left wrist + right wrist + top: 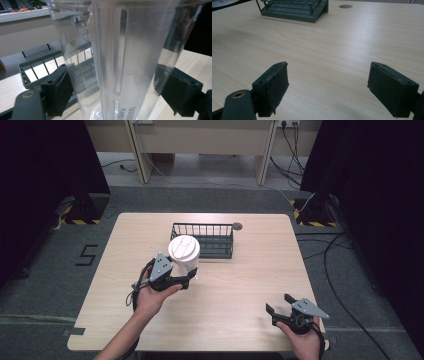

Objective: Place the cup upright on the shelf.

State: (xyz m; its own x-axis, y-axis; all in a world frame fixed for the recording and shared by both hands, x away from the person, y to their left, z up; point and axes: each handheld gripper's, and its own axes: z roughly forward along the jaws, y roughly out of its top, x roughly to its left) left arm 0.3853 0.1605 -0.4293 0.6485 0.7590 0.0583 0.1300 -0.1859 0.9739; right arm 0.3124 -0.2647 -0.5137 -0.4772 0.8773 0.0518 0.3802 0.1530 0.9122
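Note:
A tall clear plastic container [186, 262] with a white lid [183, 248] stands just in front of the dark wire basket [215, 231], left of the table's middle. My left gripper [191, 277] is shut on the container low on its body. In the left gripper view the ribbed clear container [117, 55] sits between both black pads [60, 87], with the basket [37, 72] behind it. Whether its base touches the table I cannot tell. My right gripper [278, 302] rests open near the front right edge; its own view shows the gripper [328, 85] with only bare wood between the jaws.
The wooden table [250, 270] has a round cable hole [237, 226] at the back beside the basket; the basket [294, 10] and the hole [345, 6] also appear far off in the right gripper view. Dark curtains and cables flank the table.

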